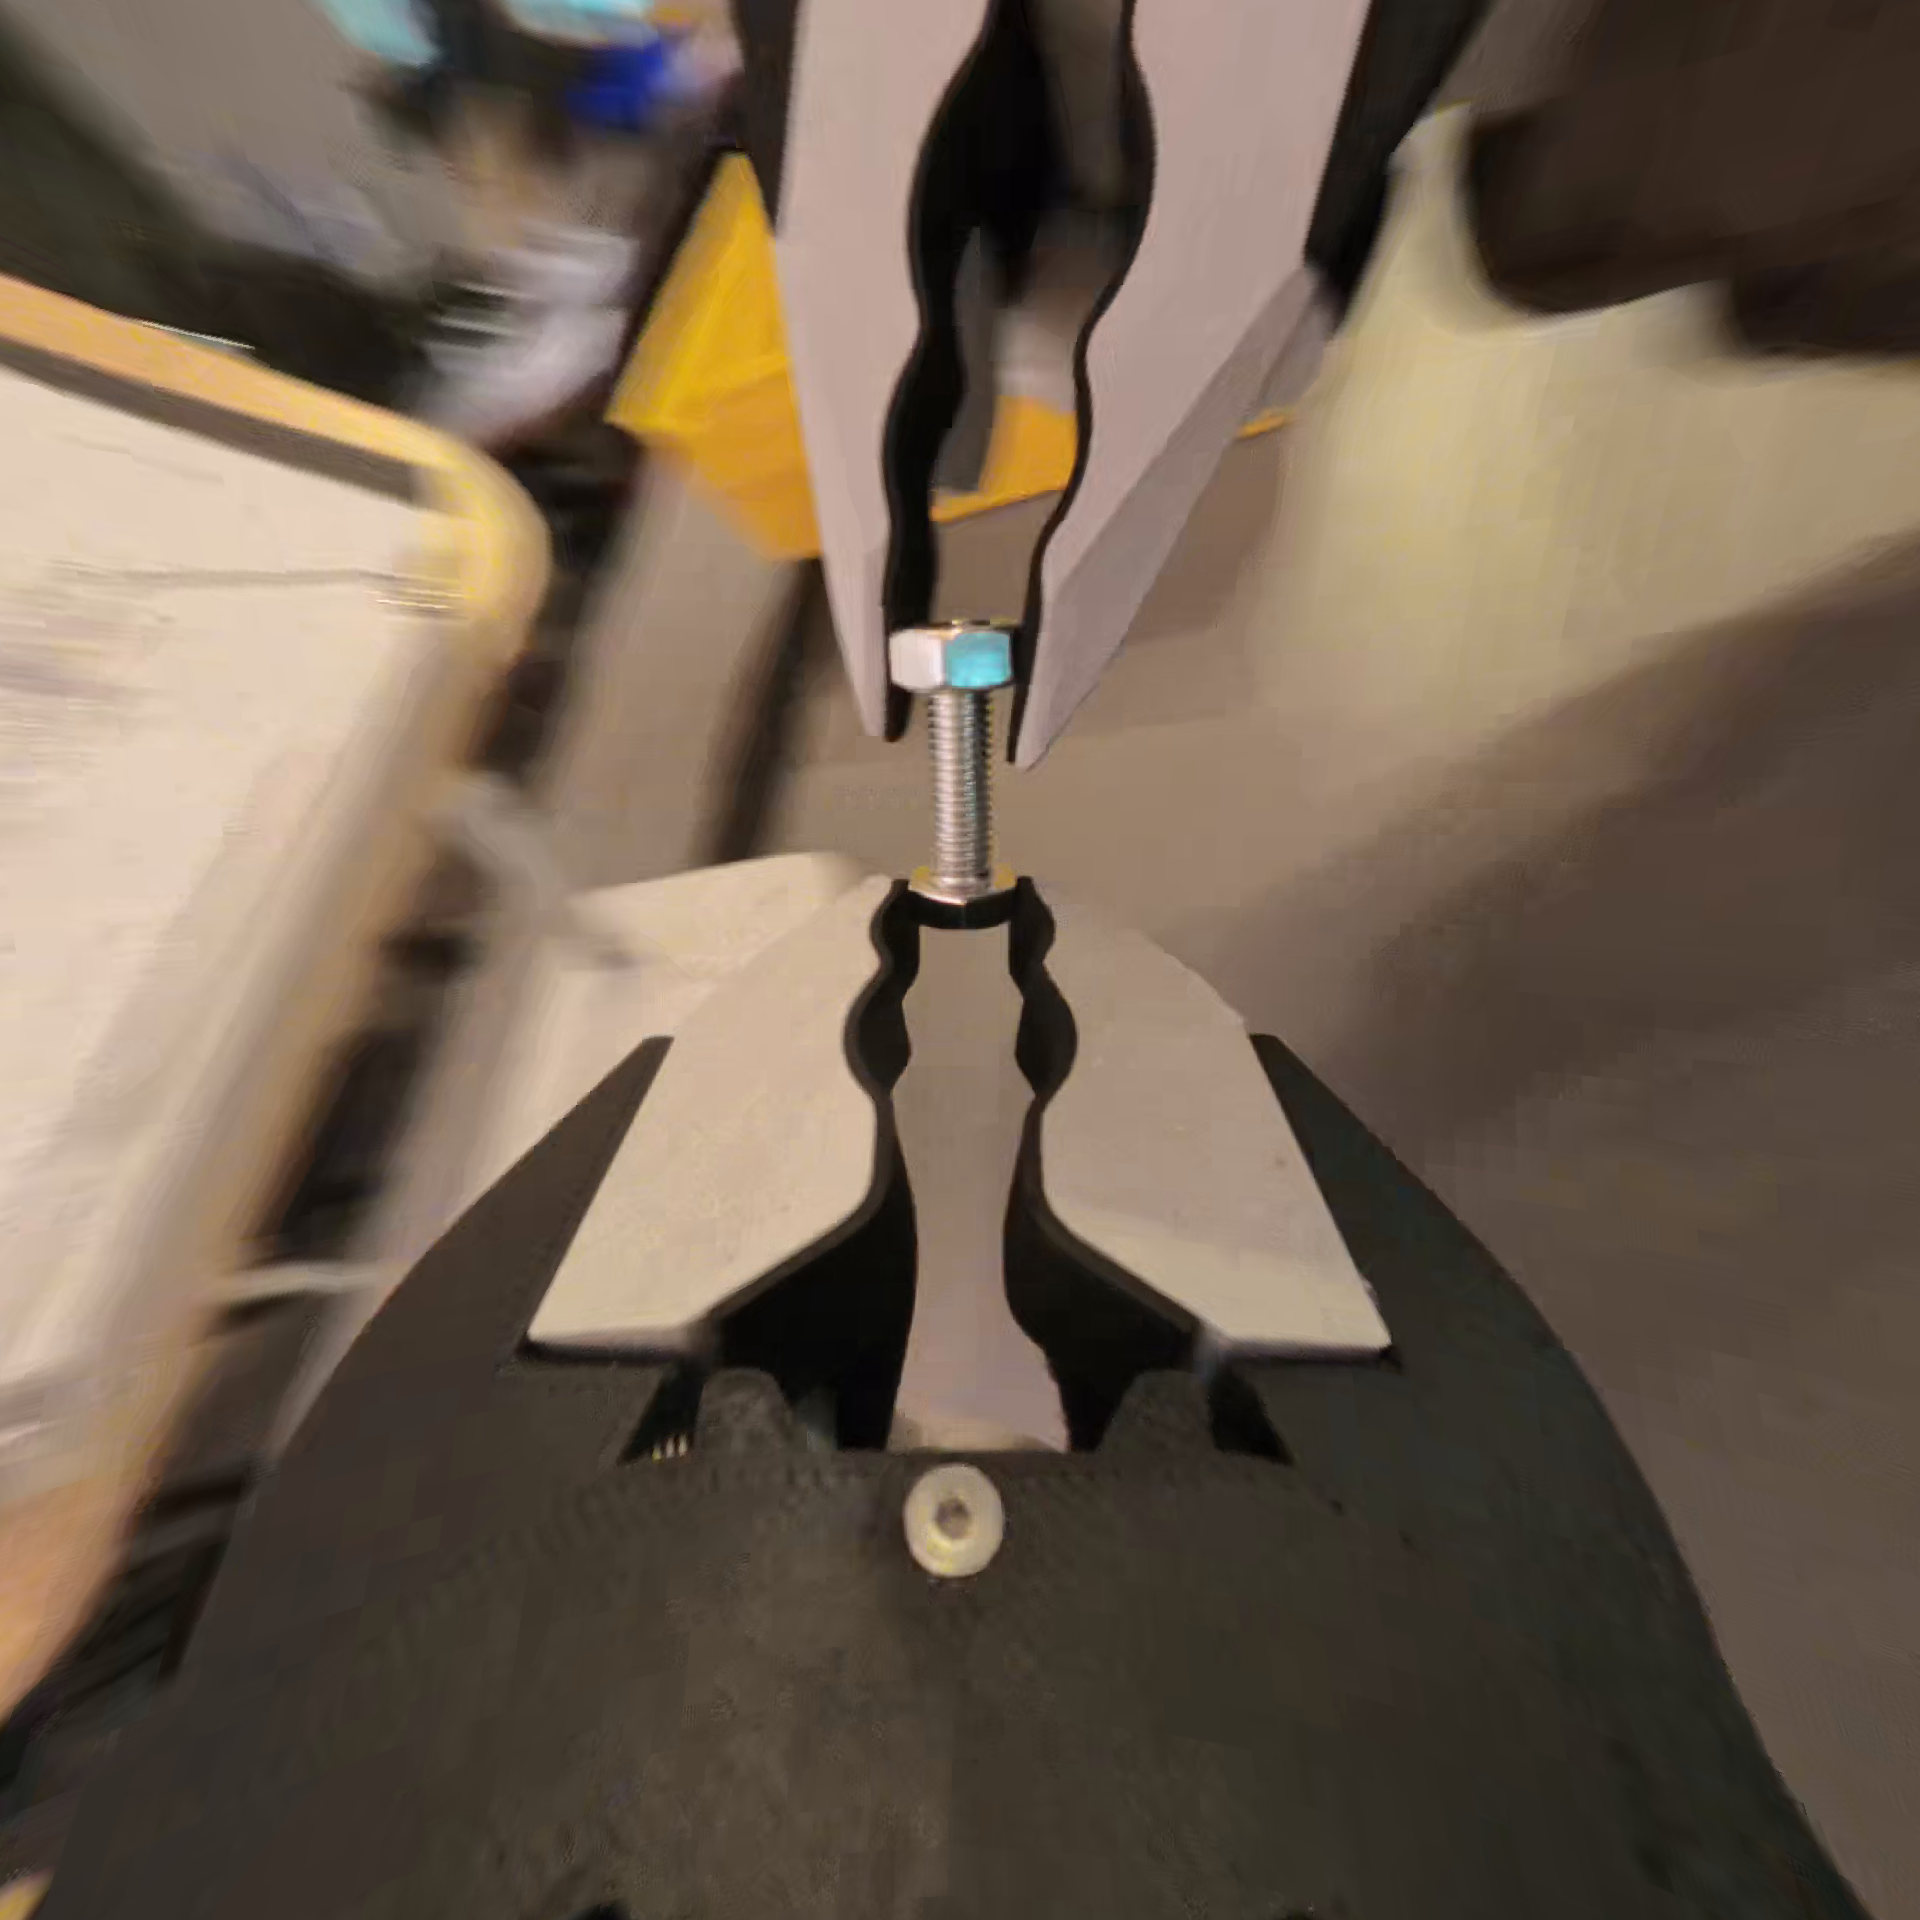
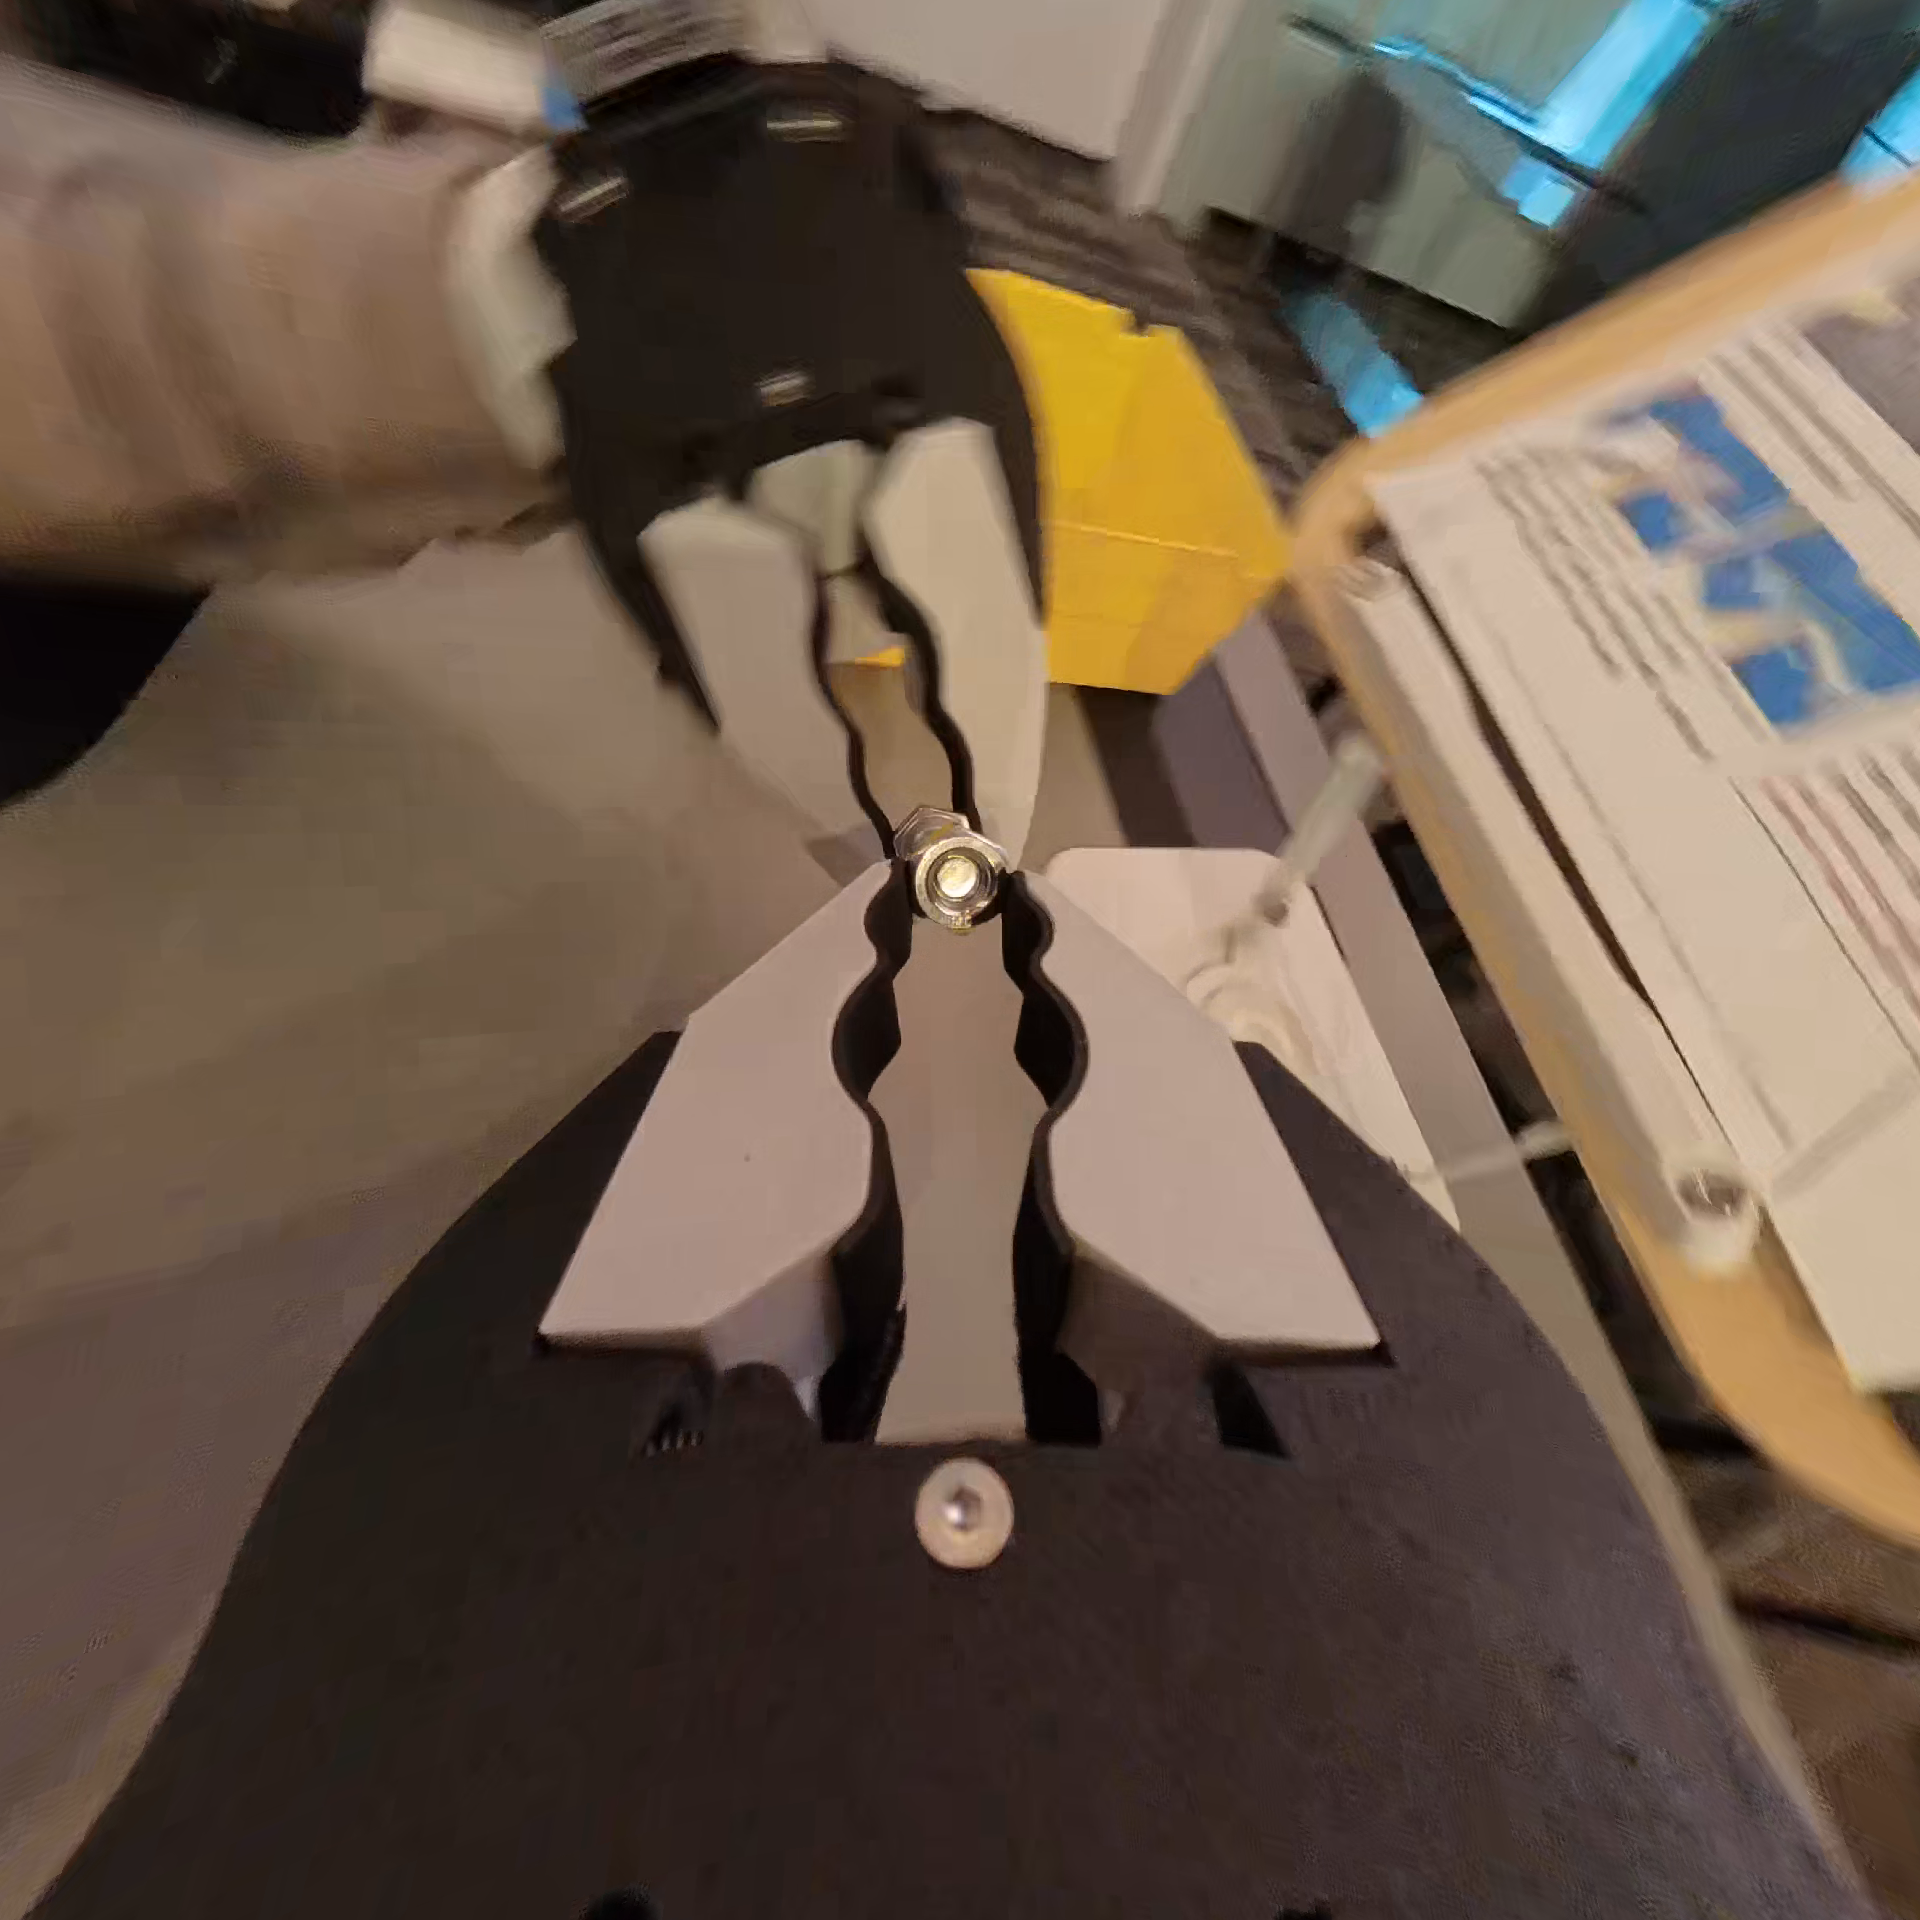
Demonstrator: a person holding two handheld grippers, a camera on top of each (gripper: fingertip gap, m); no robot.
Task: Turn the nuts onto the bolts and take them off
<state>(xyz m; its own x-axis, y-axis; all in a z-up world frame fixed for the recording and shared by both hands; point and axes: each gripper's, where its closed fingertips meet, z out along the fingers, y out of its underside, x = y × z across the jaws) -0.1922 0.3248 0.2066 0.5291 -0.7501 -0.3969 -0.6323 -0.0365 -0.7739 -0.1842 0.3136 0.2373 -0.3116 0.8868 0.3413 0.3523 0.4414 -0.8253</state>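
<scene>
The left tool (image 1: 958, 902) grips the nut (image 1: 956, 891) at its fingertips. The right tool (image 1: 954, 717) clamps the bolt (image 1: 958, 800) by its head.

1 bolt (image 1: 958, 805), 2 nuts (image 1: 952, 661), 2 tools (image 1: 958, 902), 1 yellow bin (image 2: 1132, 540)

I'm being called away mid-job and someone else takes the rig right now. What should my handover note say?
Left tongs: shut on the nut.
Right tongs: shut on the hex head of the bolt.
Both parts are held in the air, with the tongs facing each other along the bolt.
Done: the nut is on the thread, at its far end, and most of the thread is bare.
Left: it is unclear whether the nut is going on or coming off, so check before you keep turning.
</scene>
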